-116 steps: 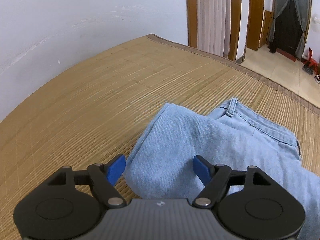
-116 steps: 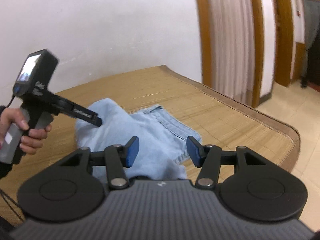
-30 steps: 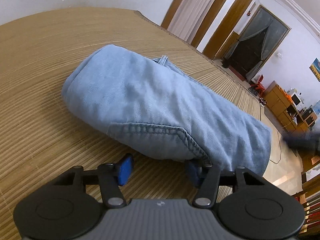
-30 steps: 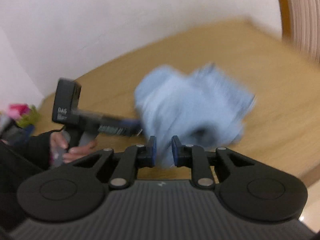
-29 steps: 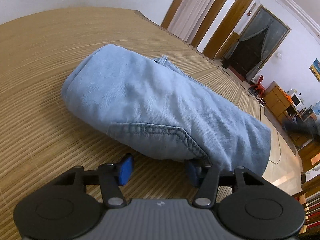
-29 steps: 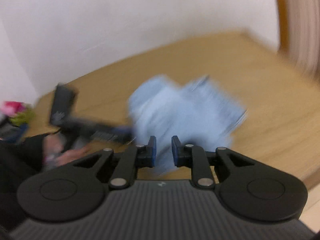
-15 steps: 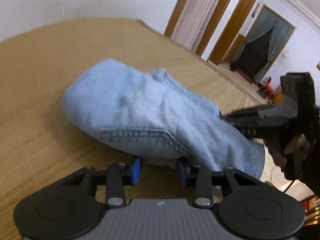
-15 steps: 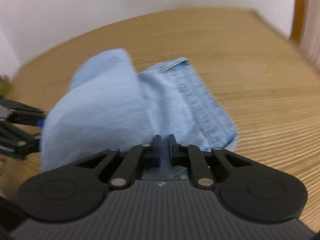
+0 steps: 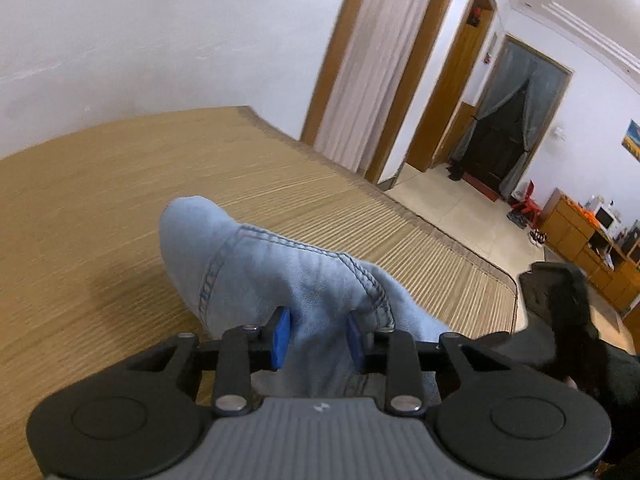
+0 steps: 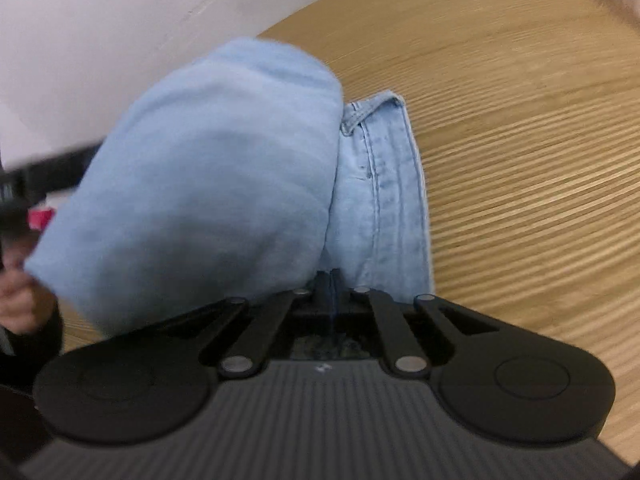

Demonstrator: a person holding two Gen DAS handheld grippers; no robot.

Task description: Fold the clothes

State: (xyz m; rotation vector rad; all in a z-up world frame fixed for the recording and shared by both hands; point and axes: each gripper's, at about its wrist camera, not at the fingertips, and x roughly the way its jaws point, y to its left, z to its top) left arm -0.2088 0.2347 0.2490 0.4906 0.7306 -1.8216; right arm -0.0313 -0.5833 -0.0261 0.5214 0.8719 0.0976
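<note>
Light blue jeans, folded into a bundle, sit on a woven bamboo mat. My left gripper has its jaws closing, and the blue pads press on the stitched near edge of the bundle, which is raised off the mat. In the right wrist view the jeans bulge up and drape over my right gripper, whose jaws are shut at the lower edge of the denim beside the waistband seam. Its fingertips are hidden by the cloth. The right tool's body shows dark at the right of the left view.
The mat's edge drops to a tiled floor on the right. Beyond are a curtain, a dark doorway and a wooden cabinet. A white wall backs the mat. A hand shows at the left.
The left jaws narrowed onto the jeans' near edge and rose, lifting the bundle. The right gripper swung down and in to the jeans and its jaws came together.
</note>
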